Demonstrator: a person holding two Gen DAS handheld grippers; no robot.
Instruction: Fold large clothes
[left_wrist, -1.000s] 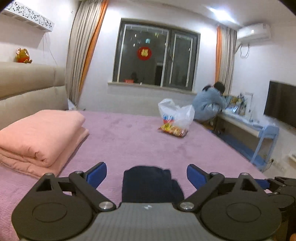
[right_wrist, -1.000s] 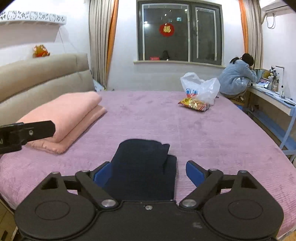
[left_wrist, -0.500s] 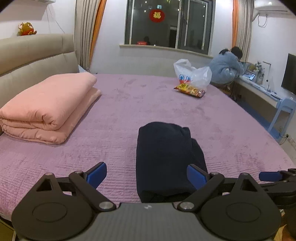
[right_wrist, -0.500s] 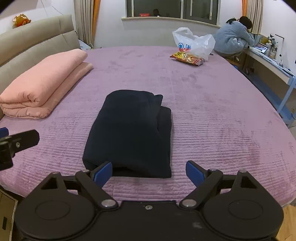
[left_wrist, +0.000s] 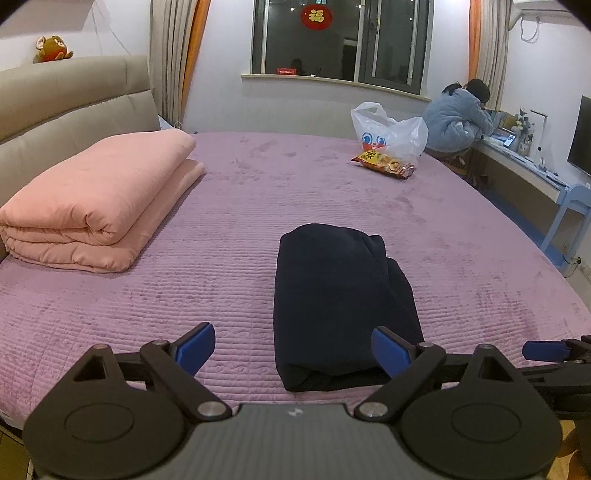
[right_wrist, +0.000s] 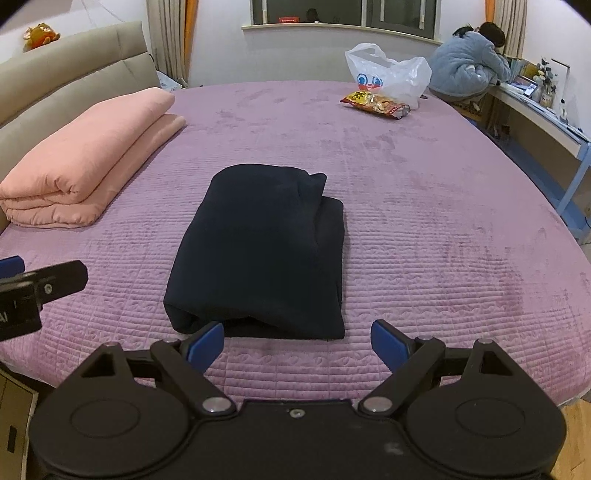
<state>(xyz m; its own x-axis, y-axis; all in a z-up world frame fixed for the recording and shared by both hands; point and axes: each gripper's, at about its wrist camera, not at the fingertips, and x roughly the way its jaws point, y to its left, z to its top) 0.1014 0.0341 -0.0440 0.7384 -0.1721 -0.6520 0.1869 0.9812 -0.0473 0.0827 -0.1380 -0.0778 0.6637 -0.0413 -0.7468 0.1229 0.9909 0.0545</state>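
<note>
Navy garment (right_wrist: 258, 247) lies folded into a compact bundle on the near middle of the purple bed (right_wrist: 424, 206). I hold both the left gripper (left_wrist: 293, 349) and the right gripper (right_wrist: 297, 341) spread wide, gripping nothing. Folding looks finished; next I'd only tidy the offset right edge.

Folded navy garment (right_wrist: 258, 247) (flat on bed)
</note>
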